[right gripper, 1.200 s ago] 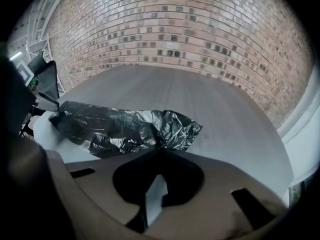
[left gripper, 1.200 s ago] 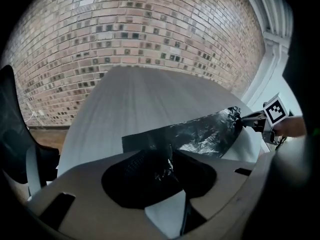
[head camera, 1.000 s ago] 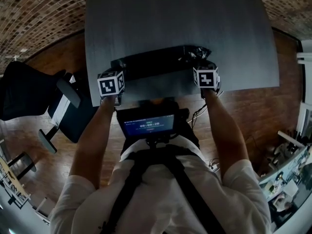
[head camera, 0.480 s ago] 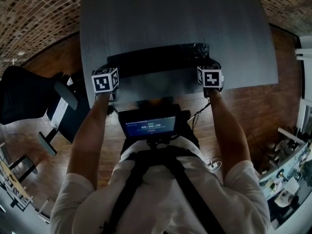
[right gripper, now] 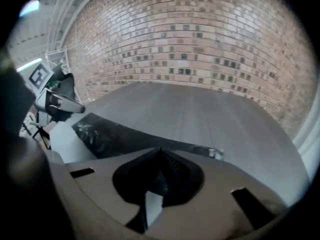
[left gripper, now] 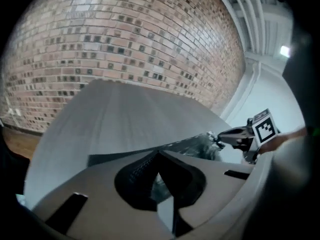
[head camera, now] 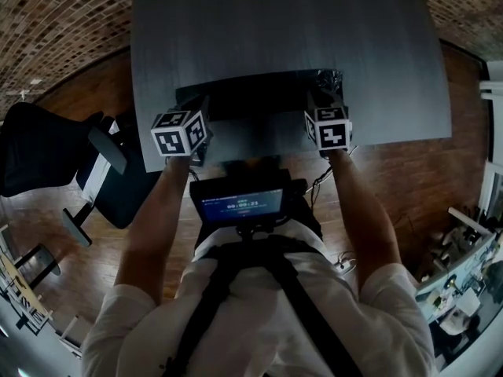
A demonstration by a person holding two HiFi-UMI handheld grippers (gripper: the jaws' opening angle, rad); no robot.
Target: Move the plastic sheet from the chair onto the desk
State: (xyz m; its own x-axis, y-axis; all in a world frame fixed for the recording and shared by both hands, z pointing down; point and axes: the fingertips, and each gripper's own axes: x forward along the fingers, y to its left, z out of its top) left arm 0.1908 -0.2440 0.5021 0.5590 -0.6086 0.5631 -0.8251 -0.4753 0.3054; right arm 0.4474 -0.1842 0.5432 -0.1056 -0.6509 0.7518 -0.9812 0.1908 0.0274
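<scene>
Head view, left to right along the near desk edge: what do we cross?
office chair → left gripper → plastic sheet → right gripper. The jaws of both grippers have just been closing, each with an end of the sheet between them.

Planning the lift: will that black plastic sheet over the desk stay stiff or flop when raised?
Probably floppy: the plastic sheet is bunched and wrinkled at its right end. Likely light, since it looks film-thin. Its glossy surface may slip on the desk.
</scene>
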